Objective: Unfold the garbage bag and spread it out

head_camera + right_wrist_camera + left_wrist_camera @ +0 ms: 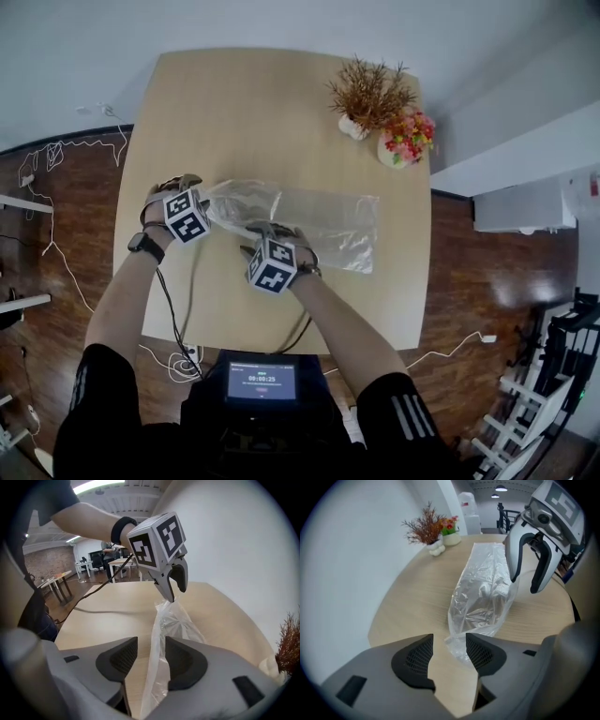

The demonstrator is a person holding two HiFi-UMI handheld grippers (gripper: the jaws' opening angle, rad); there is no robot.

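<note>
A clear plastic garbage bag (309, 220) lies crumpled and stretched across the middle of the light wooden table (272, 103). My left gripper (214, 208) is at the bag's left end. In the left gripper view its jaws (450, 651) stand apart with table showing between them, and the bag (483, 592) touches only the right pad. My right gripper (272, 231) is at the bag's near edge. A strip of the bag (161, 634) runs through its gap (152, 658) along the right pad, not pinched. The bag's end rises to the left gripper's tip (176, 590).
A dried plant in a white pot (370, 94) and a pot of coloured flowers (408, 136) stand at the table's far right corner. A black cable (178, 300) hangs over the near edge. A small screen (262, 382) sits at my chest. Wooden floor surrounds the table.
</note>
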